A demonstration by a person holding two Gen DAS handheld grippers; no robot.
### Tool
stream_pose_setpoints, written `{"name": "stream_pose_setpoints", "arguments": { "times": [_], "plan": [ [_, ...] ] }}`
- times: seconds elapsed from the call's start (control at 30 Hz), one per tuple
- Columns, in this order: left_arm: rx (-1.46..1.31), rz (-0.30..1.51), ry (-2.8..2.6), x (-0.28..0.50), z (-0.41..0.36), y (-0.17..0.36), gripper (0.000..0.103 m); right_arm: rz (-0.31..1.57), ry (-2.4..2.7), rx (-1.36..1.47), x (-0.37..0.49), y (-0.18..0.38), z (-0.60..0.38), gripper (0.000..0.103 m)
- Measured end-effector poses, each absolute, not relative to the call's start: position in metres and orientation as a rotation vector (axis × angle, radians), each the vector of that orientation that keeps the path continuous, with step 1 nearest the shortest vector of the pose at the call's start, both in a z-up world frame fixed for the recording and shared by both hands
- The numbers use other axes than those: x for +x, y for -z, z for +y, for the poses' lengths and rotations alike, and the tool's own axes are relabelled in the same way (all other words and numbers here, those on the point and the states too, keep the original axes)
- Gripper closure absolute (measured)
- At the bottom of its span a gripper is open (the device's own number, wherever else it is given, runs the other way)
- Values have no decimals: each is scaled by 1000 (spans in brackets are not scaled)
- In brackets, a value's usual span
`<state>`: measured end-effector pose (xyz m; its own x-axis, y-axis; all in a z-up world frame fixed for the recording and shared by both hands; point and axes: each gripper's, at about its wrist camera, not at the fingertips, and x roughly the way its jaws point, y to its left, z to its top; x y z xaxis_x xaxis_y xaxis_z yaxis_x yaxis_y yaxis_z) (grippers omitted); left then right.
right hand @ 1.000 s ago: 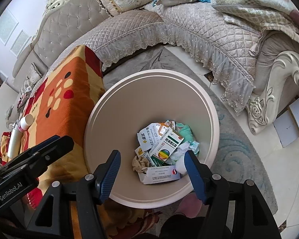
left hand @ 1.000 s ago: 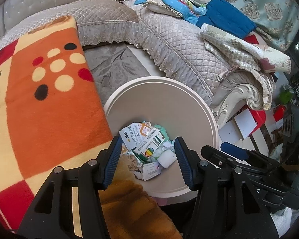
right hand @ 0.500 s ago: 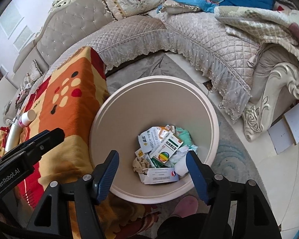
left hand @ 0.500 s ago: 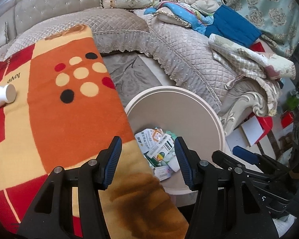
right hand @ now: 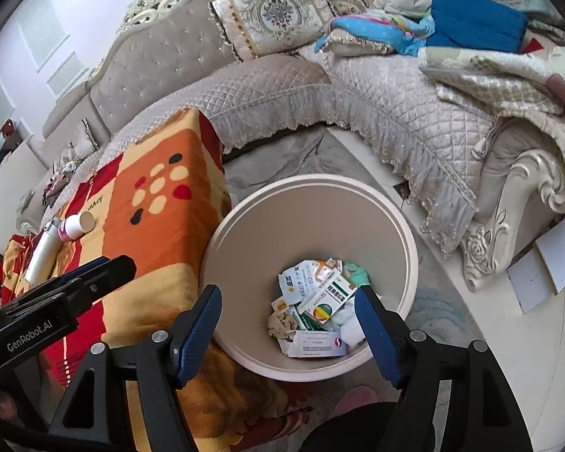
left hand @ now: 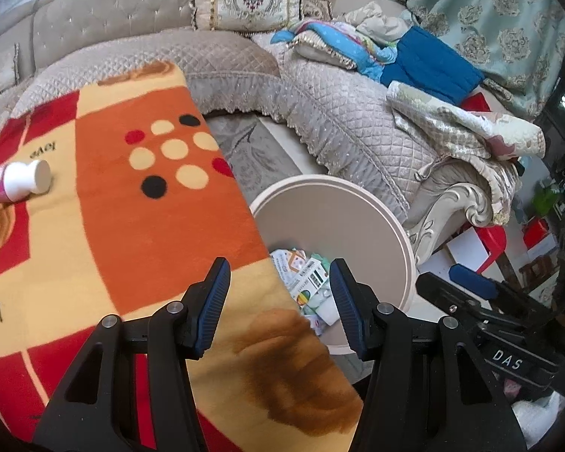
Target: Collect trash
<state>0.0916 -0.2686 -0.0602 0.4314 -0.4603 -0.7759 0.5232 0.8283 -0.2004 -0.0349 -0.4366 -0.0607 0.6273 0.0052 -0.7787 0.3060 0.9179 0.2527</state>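
Note:
A beige round trash bin [right hand: 312,196] stands on the floor beside the blanket-covered table and holds several medicine boxes and crumpled papers [right hand: 320,301]. The bin also shows in the left wrist view [left hand: 358,196]. A small white bottle with a pink label [left hand: 19,180] lies on the orange blanket [left hand: 132,207]; it shows in the right wrist view [right hand: 77,225] next to a silver flask [right hand: 43,250]. My left gripper [left hand: 278,301] is open and empty over the blanket's edge. My right gripper [right hand: 288,327] is open and empty above the bin.
A grey quilted sofa [right hand: 282,90] wraps around the back and right, piled with cushions, a blue cloth [left hand: 429,67] and blankets. A carved sofa leg [right hand: 482,252] stands right of the bin. A grey rug [left hand: 260,154] lies on the floor.
Both grippers have drawn back and up from the bin. The left view has swung left over the blanket, and the white bottle has come into sight. Both jaws stay open.

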Motion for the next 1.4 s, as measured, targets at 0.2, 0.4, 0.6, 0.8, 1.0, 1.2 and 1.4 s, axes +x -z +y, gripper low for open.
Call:
{"name": "stream_pose_setpoints", "arguments": {
  "times": [0.2,0.4,0.6,0.8,1.0,1.2,1.4],
  "plan": [
    [53,867,601,81,-254,45,50,803,247,293,-48,41,-423,32],
    [40,766,595,64,-239,24,50,717,305,235,-62,19,-408,32],
    [47,645,583,42,-221,3,49,624,342,225,-76,-3,-397,30],
    [8,603,580,34,-203,-3,32,554,352,188,-87,-13,-378,25],
    [12,564,574,25,-192,-5,32,511,353,188,-99,-19,-369,20],
    [10,515,564,17,-184,-12,32,493,351,187,-105,-24,-362,16],
    [34,466,554,9,-183,-17,32,462,354,158,-110,-31,-354,15]
  ]
}}
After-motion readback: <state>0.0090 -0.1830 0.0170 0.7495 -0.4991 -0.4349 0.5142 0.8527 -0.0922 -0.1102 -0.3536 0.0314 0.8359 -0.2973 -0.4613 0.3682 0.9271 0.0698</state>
